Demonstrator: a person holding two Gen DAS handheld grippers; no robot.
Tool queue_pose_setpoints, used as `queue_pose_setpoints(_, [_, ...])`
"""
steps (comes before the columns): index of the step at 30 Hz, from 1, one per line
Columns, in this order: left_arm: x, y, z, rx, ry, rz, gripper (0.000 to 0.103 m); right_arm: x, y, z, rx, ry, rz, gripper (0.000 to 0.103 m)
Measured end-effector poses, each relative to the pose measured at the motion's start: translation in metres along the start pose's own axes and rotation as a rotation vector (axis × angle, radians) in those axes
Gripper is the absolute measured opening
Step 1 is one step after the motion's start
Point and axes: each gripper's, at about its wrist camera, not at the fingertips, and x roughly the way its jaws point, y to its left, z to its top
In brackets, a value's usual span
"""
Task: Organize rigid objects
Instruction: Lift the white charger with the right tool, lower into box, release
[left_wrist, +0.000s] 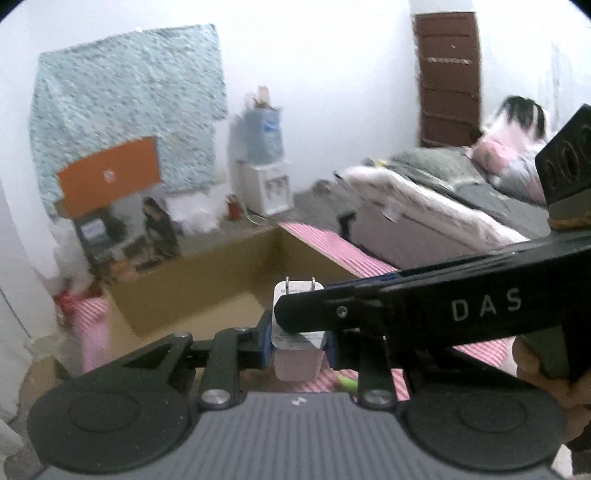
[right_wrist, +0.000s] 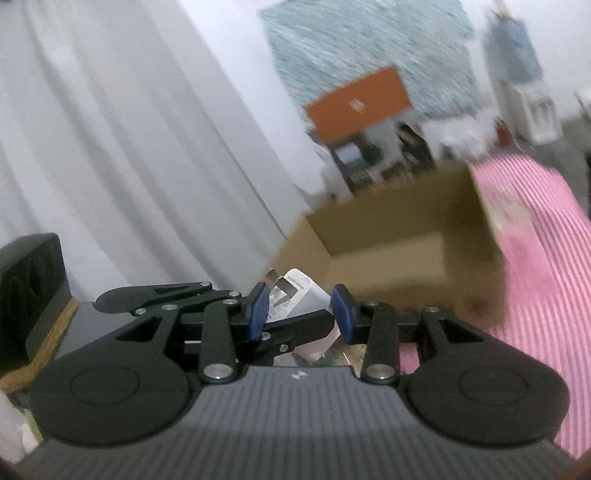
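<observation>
Left gripper (left_wrist: 297, 341) pinched a white plug adapter (left_wrist: 297, 347), prongs pointing away, right gripper (right_wrist: 300, 312) clamped on the same adapter, open cardboard box (left_wrist: 207, 273) beyond both.

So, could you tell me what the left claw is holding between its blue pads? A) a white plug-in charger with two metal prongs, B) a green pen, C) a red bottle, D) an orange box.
A: the left claw is clamped on a white charger, its two prongs pointing up.
</observation>
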Motion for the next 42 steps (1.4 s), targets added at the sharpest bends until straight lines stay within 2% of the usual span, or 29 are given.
queue_pose_setpoints(3, [0.002,0.024,0.022,0.0,0.0,0.051,0.028,0.021,0.016,0.033,-0.056,-0.001,0.045,0.037])
queue_pose_setpoints(5, [0.015,0.045,0.035,-0.022,0.025,0.074,0.028,0.044,0.017,0.056,-0.05,0.023,0.087,0.037])
queue_pose_setpoints(11, [0.082,0.108,0.046,-0.122,0.155,0.089,0.028,0.135,-0.004,0.108,0.04,0.186,0.131,0.037])
queue_pose_setpoints(15, [0.132,0.132,0.04,-0.142,0.254,0.097,0.028,0.199,-0.032,0.123,0.132,0.307,0.101,0.037])
queue_pose_setpoints(21, [0.189,0.156,0.028,-0.16,0.386,0.106,0.028,0.272,-0.075,0.12,0.285,0.441,0.059,0.037])
queue_pose_setpoints(26, [0.219,0.168,0.022,-0.186,0.459,0.127,0.028,0.305,-0.09,0.108,0.351,0.495,0.032,0.037])
queue_pose_setpoints(35, [0.246,0.166,0.018,-0.137,0.511,0.203,0.029,0.359,-0.112,0.1,0.42,0.53,0.03,0.039])
queue_pose_setpoints(42, [0.246,0.166,0.024,-0.111,0.486,0.215,0.03,0.378,-0.127,0.097,0.471,0.514,0.053,0.04])
